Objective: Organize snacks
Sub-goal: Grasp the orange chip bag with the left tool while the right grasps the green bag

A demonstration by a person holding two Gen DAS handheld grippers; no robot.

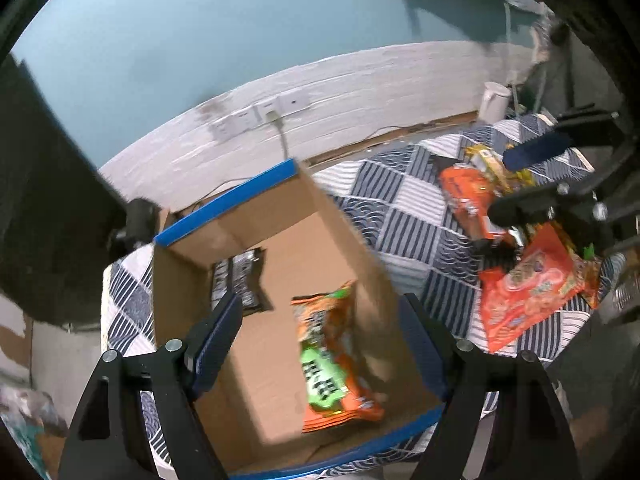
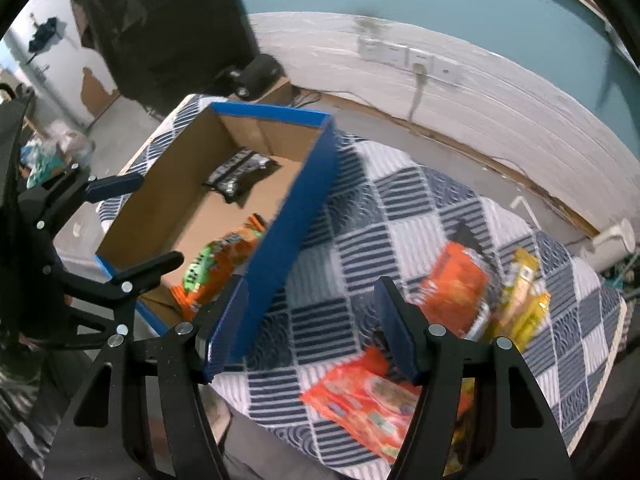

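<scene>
A cardboard box with blue outer walls point(image 1: 224, 208) point(image 2: 296, 208) stands on the checked cloth. Inside lie an orange-and-green snack pack point(image 1: 332, 356) point(image 2: 216, 264) and a black-and-white pack point(image 1: 240, 280) point(image 2: 240, 172). My left gripper point(image 1: 320, 344) is open and empty, hovering over the box. My right gripper point(image 2: 316, 328) is open and empty above the cloth, right of the box; it also shows in the left wrist view point(image 1: 520, 184). Loose snacks lie on the cloth: an orange pack point(image 1: 468, 196) point(image 2: 456, 288), a red-orange pack point(image 1: 524, 296) point(image 2: 368, 404), and yellow packs point(image 2: 520, 300).
The blue-and-white checked cloth point(image 2: 360, 240) covers the table. A white wall with sockets point(image 1: 260, 116) runs behind it. A white kettle point(image 1: 494, 100) stands at the far right corner. A black speaker-like object point(image 2: 256, 76) sits behind the box.
</scene>
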